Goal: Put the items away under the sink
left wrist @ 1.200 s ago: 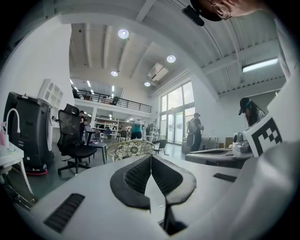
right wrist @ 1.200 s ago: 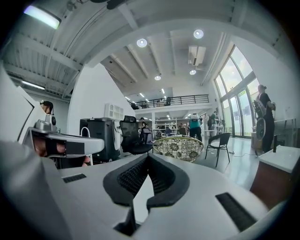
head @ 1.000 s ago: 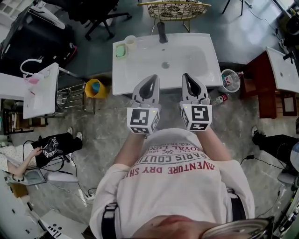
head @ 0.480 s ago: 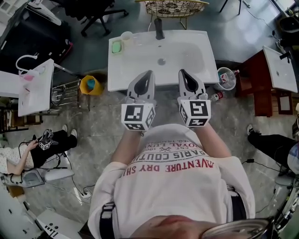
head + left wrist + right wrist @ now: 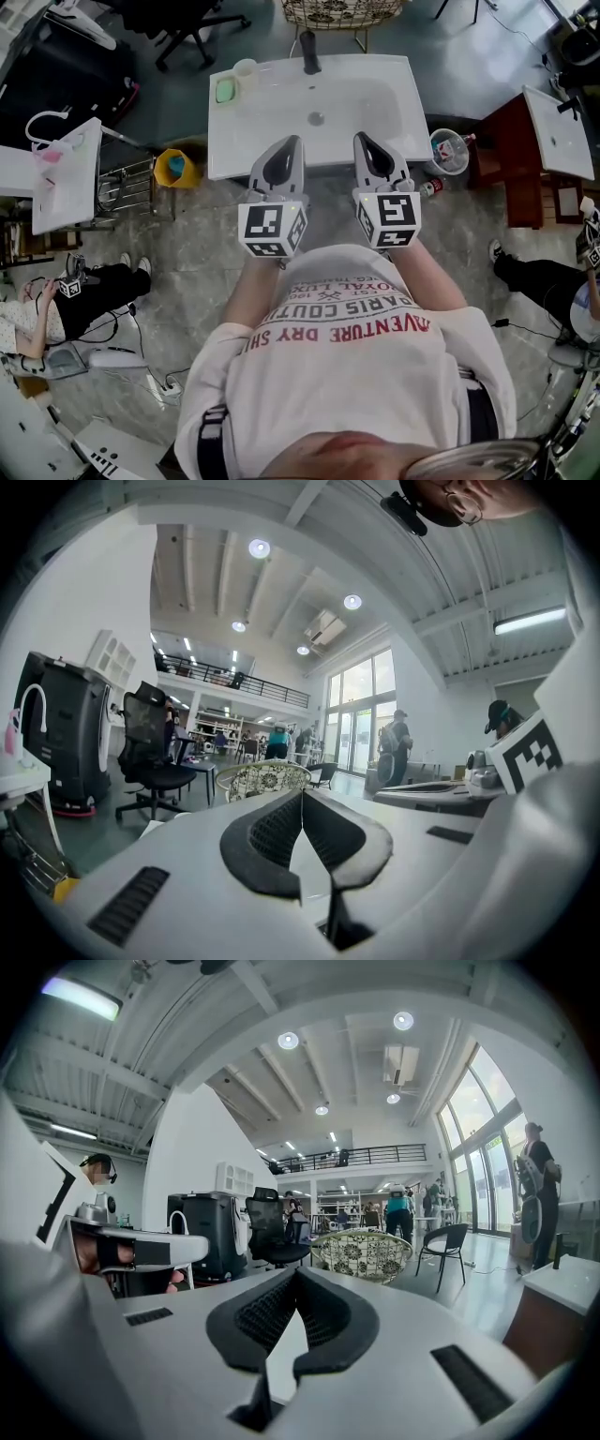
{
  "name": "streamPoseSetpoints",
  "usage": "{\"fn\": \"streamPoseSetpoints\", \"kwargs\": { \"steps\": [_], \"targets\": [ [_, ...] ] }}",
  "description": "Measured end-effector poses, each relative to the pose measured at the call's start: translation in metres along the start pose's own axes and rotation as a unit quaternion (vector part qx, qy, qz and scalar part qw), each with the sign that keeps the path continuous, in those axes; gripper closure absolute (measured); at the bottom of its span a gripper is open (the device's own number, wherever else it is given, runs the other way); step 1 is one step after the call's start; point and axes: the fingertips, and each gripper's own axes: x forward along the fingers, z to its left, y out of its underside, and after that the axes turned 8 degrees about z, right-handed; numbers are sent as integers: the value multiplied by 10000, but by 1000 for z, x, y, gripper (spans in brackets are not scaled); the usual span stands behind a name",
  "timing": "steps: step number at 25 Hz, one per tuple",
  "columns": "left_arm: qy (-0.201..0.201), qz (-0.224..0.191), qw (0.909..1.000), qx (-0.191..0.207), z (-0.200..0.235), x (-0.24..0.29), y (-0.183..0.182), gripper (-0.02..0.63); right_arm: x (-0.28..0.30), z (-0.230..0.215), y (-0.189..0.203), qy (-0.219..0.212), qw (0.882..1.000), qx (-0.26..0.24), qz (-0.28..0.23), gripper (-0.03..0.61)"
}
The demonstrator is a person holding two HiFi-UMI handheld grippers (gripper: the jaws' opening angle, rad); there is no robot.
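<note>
Sink (image 5: 375, 112) stands white before the person, and in the head view its front edge is overlapped by the tips of both tools. The left gripper (image 5: 290, 141) and right gripper (image 5: 362, 138) are held side by side, each clenched on nothing, with the dark pads (image 5: 272, 832) meeting at their tips. Against a second ago, the sink and both grippers sit a little higher and further left in the head view, and the grippers are level with each other as before. A green dish (image 5: 225, 91) and a pale cup (image 5: 246, 71) stand at the sink's back left corner. On the floor to its left, a yellow bucket (image 5: 165, 175) holds something teal. To its right is a clear tub (image 5: 448, 165) of small items too small to tell, with a bottle (image 5: 430, 187) just beside it.
</note>
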Motion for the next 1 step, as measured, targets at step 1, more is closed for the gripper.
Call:
{"fn": "streamPoseSetpoints", "kwargs": {
  "steps": [1],
  "targets": [
    [-8,7,10000,4,0,1,0,591,1,-1,0,-11,10000,13,1,554]
  ]
}}
